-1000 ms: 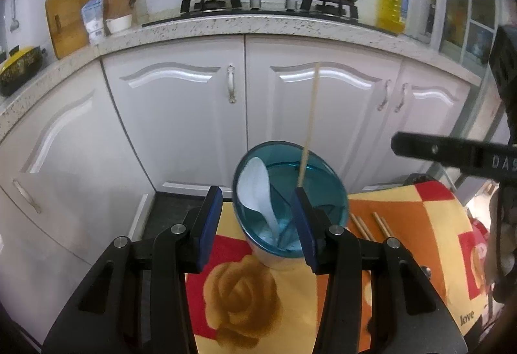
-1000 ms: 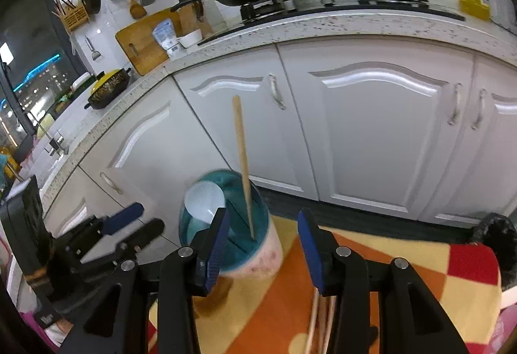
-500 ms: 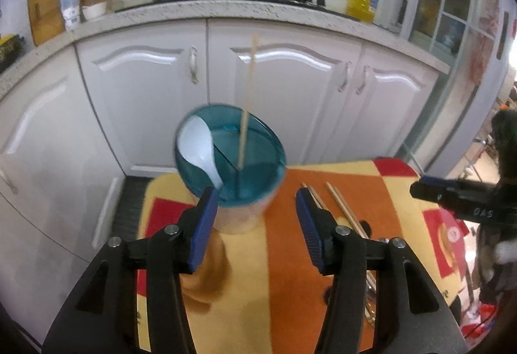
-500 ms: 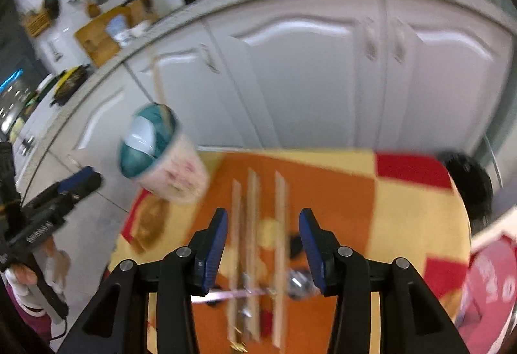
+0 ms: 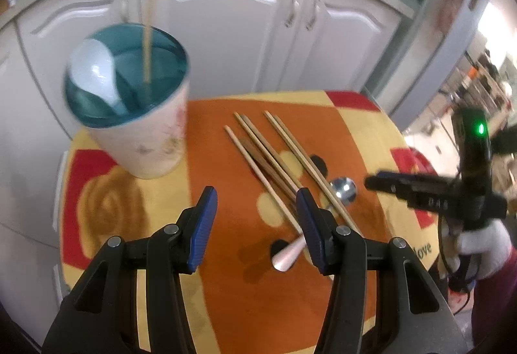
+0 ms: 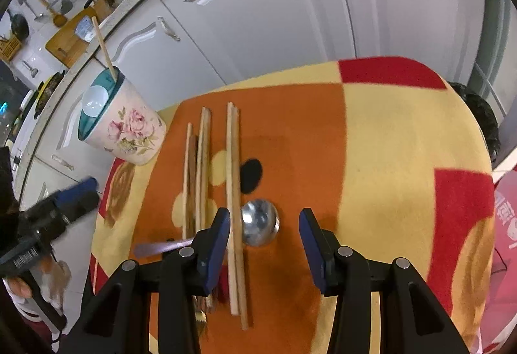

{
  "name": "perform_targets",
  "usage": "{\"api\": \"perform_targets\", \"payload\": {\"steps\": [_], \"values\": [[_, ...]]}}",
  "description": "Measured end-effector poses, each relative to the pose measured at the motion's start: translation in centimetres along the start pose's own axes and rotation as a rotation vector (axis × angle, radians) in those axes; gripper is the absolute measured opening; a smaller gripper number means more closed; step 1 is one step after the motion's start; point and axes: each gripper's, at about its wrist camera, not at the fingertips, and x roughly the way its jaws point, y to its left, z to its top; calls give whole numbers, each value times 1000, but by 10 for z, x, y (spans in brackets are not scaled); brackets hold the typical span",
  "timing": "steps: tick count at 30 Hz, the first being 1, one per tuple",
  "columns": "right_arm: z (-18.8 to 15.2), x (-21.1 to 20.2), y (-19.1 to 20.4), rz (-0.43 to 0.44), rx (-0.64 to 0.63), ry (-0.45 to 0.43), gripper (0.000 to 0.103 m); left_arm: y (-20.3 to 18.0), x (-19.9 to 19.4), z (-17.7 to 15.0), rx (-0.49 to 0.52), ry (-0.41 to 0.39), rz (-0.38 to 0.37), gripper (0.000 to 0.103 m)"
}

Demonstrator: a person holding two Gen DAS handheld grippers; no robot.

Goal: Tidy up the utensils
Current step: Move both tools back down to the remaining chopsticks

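A floral cup with a teal inside (image 5: 142, 134) (image 6: 126, 131) stands at the table's far left, holding a white spoon (image 5: 93, 76) and one upright chopstick (image 5: 150, 21). Several wooden chopsticks (image 5: 274, 166) (image 6: 232, 166) lie side by side on the orange cloth, with a metal spoon (image 5: 342, 189) (image 6: 260, 221) across their near ends. My left gripper (image 5: 255, 221) hangs open above the cloth, left of the chopsticks, with nothing between its pads. My right gripper (image 6: 265, 234) stands open over the metal spoon's bowl and one chopstick pair, not touching them; it also shows at the right (image 5: 404, 184).
The small round table wears an orange, yellow and red cloth (image 6: 387, 160). White kitchen cabinets (image 5: 245, 30) stand close behind it under a speckled counter. A dark bin (image 6: 481, 124) sits off the table's far right edge. A gloved hand (image 5: 481, 244) holds the right gripper.
Both grippers have tilted down and dropped toward the table. The left one swung right, away from the cup. The right one moved from the cup to above the chopsticks and metal spoon.
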Motion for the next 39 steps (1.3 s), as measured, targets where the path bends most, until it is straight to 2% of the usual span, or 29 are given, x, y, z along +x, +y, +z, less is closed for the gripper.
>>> {"api": "perform_targets", "payload": {"steps": [6, 11, 17, 22, 31, 33, 39], "values": [[9, 5, 6, 28, 1, -5, 44, -6, 25, -13, 39, 96, -50, 50], [26, 15, 15, 28, -21, -1, 44, -5, 41, -18, 36, 142, -68, 50], [52, 50, 35, -26, -79, 20, 32, 1, 51, -14, -17, 150, -64, 50], [63, 82, 35, -142, -116, 70, 25, 11, 54, -9, -41, 149, -44, 50], [67, 84, 40, -106, -139, 80, 23, 28, 62, -8, -95, 154, -40, 50], [67, 88, 41, -138, -160, 93, 23, 29, 62, -9, -98, 158, -39, 50], [70, 91, 39, -153, -172, 93, 23, 30, 62, -10, -100, 160, -41, 50]]}}
